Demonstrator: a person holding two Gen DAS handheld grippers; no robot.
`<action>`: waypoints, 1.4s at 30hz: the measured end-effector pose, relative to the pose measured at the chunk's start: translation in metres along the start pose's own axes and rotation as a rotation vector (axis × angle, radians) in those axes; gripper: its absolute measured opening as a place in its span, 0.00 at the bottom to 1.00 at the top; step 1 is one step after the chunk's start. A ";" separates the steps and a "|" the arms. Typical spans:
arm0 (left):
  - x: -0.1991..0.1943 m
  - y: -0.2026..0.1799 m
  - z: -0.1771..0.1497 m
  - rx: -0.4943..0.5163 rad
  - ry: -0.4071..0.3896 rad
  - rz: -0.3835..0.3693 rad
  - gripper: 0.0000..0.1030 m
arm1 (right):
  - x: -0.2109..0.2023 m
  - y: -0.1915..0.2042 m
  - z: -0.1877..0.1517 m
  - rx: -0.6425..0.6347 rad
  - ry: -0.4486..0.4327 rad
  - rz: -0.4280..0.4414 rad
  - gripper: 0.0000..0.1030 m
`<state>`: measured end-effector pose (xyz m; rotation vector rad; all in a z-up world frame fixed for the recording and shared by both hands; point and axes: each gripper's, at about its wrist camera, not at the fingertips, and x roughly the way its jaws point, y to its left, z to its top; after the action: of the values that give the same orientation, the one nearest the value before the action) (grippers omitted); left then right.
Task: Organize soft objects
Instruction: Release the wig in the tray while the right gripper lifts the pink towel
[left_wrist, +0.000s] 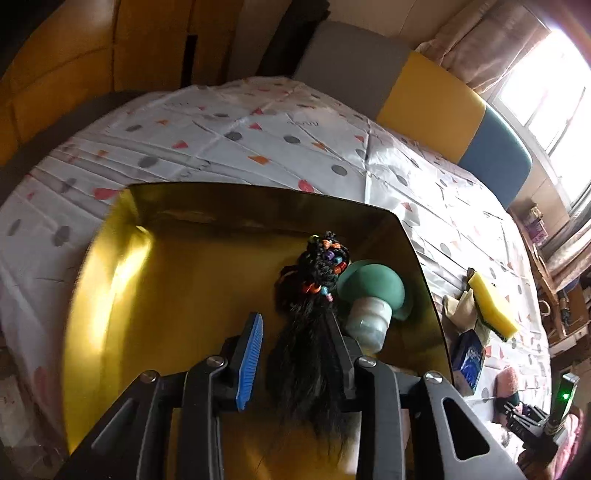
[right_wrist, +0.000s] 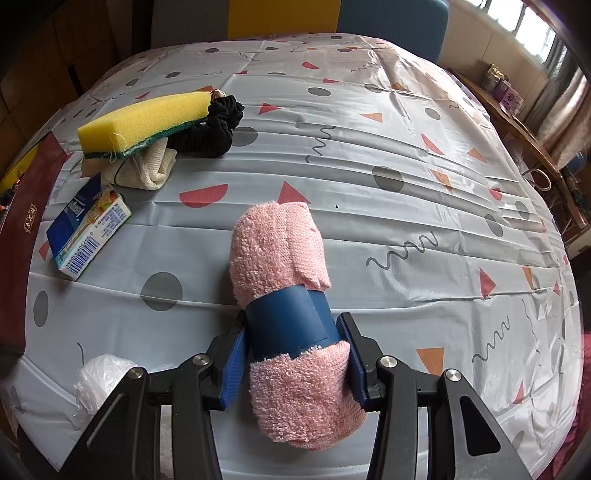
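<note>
In the left wrist view a black hairpiece (left_wrist: 310, 332) with coloured beads lies in a shiny gold tray (left_wrist: 166, 295), beside a green-capped mushroom toy (left_wrist: 369, 284). My left gripper (left_wrist: 293, 321) is open over the tray with the hairpiece between its fingers. The blue left pad (left_wrist: 251, 354) stands clear of the hair; the right finger is half hidden by it. In the right wrist view my right gripper (right_wrist: 293, 321) is shut on a rolled pink towel (right_wrist: 277, 240) wrapped in a dark blue band (right_wrist: 291, 321), just over the patterned tablecloth (right_wrist: 406, 221).
At the cloth's far left lie a yellow sponge (right_wrist: 147, 118), a black scrunchie (right_wrist: 218, 125) and a cream cloth (right_wrist: 147, 170) in a heap. A blue carton (right_wrist: 88, 229) lies nearer. A clear plastic bag (right_wrist: 99, 376) sits by the front edge. Chairs stand behind the table.
</note>
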<state>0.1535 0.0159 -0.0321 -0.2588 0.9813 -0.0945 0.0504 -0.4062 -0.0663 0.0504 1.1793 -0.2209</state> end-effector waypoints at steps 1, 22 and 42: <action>-0.007 0.001 -0.004 0.003 -0.015 0.017 0.33 | 0.000 0.000 0.000 -0.002 0.000 -0.002 0.46; -0.084 0.008 -0.072 0.120 -0.147 0.132 0.36 | -0.002 0.004 -0.002 -0.036 -0.015 -0.030 0.44; -0.091 0.026 -0.077 0.099 -0.156 0.116 0.36 | -0.034 -0.005 0.003 0.051 -0.123 0.005 0.40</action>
<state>0.0385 0.0458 -0.0058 -0.1158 0.8320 -0.0162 0.0404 -0.4069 -0.0337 0.0833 1.0510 -0.2460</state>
